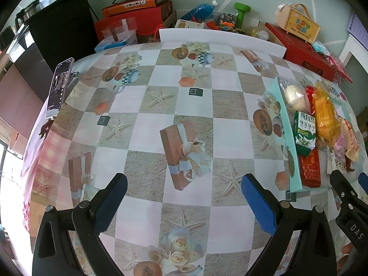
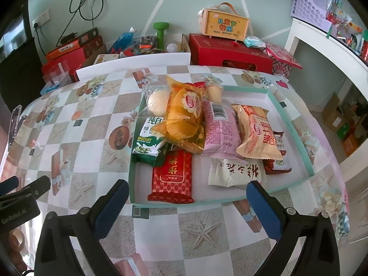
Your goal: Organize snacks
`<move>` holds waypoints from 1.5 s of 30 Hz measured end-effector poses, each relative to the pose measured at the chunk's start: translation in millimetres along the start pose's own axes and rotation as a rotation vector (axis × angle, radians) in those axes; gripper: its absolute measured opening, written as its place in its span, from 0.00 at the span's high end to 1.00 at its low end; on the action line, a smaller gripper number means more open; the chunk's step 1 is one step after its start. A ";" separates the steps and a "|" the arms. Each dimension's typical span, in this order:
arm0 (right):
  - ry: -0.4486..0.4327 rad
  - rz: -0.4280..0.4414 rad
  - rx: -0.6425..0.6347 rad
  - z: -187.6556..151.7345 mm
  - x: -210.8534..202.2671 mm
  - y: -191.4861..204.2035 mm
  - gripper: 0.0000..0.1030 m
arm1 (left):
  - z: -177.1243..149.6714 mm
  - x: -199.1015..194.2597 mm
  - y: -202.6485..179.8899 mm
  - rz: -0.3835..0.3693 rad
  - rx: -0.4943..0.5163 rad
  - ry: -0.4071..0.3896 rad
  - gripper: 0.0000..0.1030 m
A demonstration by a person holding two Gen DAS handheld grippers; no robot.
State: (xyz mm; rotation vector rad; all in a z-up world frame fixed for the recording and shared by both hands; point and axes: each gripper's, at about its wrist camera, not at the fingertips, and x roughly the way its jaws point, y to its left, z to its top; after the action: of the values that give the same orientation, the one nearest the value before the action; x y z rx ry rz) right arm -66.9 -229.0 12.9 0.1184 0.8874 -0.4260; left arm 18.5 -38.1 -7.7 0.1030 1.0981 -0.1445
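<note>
A shallow teal-rimmed tray (image 2: 292, 126) holds several snack packs: a red pack (image 2: 173, 177), a green biscuit pack (image 2: 147, 145), a yellow bag (image 2: 184, 117), a pink pack (image 2: 220, 131), a beige pack (image 2: 257, 133) and a white pack (image 2: 234, 172). My right gripper (image 2: 187, 197) is open and empty just in front of the tray's near edge. My left gripper (image 1: 184, 191) is open and empty above the checkered tablecloth, left of the tray (image 1: 284, 124). The red pack (image 1: 310, 168) and green biscuit pack (image 1: 303, 133) also show in the left wrist view.
A phone (image 1: 58, 87) lies at the table's left edge. A white board (image 1: 220, 38) stands along the back edge. Red gift boxes (image 2: 232, 53), a green dumbbell (image 2: 161, 34), a blue bottle (image 2: 124, 38) and clutter sit behind it. A white shelf (image 2: 322, 53) stands to the right.
</note>
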 end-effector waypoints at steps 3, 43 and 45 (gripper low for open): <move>-0.001 0.004 0.005 -0.2 0.0 -1.1 0.00 | 0.2 0.9 -0.5 0.001 0.001 0.001 0.04; 0.007 0.012 0.016 -1.7 3.8 -4.0 0.00 | 0.7 6.0 -3.3 -0.016 -0.011 0.016 0.04; 0.007 0.012 0.016 -1.9 4.0 -4.0 0.00 | 0.8 6.1 -3.2 -0.016 -0.011 0.017 0.04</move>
State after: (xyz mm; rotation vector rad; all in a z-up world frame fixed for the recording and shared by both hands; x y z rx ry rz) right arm -67.7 -233.3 8.9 0.1400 0.8902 -0.4220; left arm 21.4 -41.8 -12.8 0.0858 1.1164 -0.1521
